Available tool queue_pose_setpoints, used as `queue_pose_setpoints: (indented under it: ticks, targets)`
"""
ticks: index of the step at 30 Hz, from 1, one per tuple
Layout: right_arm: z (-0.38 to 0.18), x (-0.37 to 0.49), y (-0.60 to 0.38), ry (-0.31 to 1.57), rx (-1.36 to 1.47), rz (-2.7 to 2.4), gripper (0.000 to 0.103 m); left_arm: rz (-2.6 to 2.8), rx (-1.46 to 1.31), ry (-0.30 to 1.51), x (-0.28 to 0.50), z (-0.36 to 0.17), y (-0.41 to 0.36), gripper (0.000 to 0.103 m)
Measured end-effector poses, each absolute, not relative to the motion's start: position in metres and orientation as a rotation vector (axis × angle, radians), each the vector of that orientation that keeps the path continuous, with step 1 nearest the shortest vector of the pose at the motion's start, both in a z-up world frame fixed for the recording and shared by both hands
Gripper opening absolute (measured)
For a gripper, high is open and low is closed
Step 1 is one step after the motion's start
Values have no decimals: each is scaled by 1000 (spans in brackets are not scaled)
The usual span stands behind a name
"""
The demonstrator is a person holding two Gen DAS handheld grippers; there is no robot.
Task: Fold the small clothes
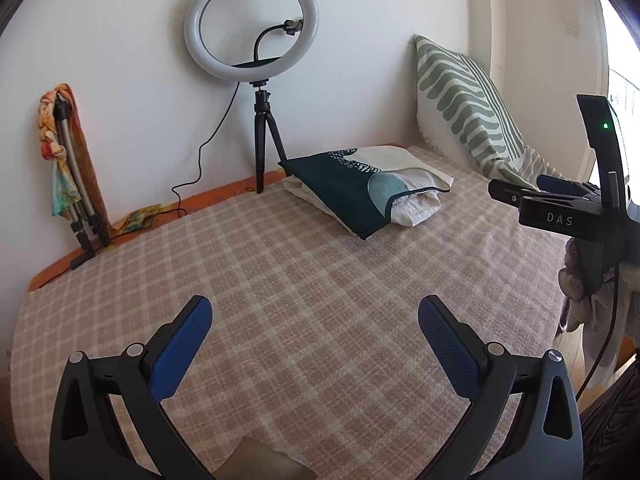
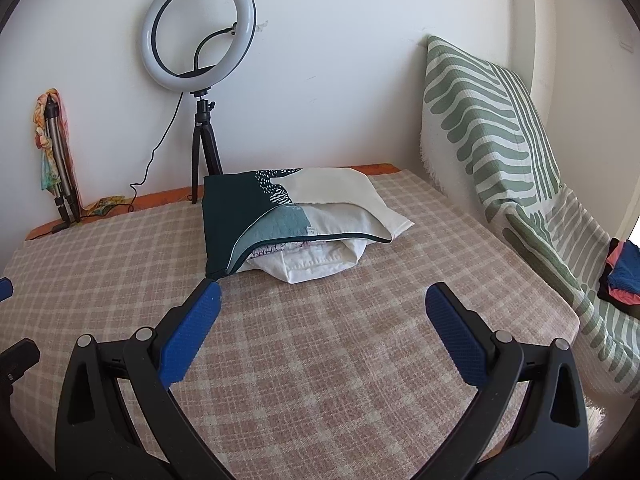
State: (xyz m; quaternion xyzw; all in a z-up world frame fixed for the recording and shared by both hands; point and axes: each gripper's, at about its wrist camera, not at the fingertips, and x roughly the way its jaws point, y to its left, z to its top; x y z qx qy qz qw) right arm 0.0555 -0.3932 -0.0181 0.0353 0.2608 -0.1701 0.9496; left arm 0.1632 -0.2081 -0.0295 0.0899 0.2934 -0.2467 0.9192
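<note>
A teal-and-cream patterned cloth point(image 1: 352, 184) point(image 2: 280, 208) lies over a folded white garment point(image 1: 416, 208) point(image 2: 312, 264) at the back of the checked bed cover point(image 1: 304, 280) point(image 2: 320, 360). My left gripper point(image 1: 316, 316) hovers open over bare cover, well short of the pile, holding nothing. My right gripper point(image 2: 322, 296) is also open and empty, and its left fingertip point(image 2: 208, 296) sits just in front of the cloth's near corner. In the left wrist view the right gripper point(image 1: 520, 192) enters from the right edge, beside the pile.
A ring light on a tripod point(image 1: 252, 28) point(image 2: 200, 28) stands at the back wall beside a folded tripod draped with a scarf point(image 1: 68, 160) point(image 2: 52, 152). A green-striped throw point(image 1: 468, 100) point(image 2: 500, 140) covers the right side. Coloured clothes point(image 2: 624, 276) are stacked far right. Grey fabric point(image 1: 576, 292) hangs off the bed's right edge.
</note>
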Motion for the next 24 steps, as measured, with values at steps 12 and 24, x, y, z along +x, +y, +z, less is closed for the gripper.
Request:
queue_pose_setpoints:
  ticks: [12,24]
  targets:
    - [-20,55,-393,532,73,-349,103,-516,178,607,162,-28,-208,102]
    - [-2,42,-391,422,113,-355,103,-507,178,579,158,-23,-206,102]
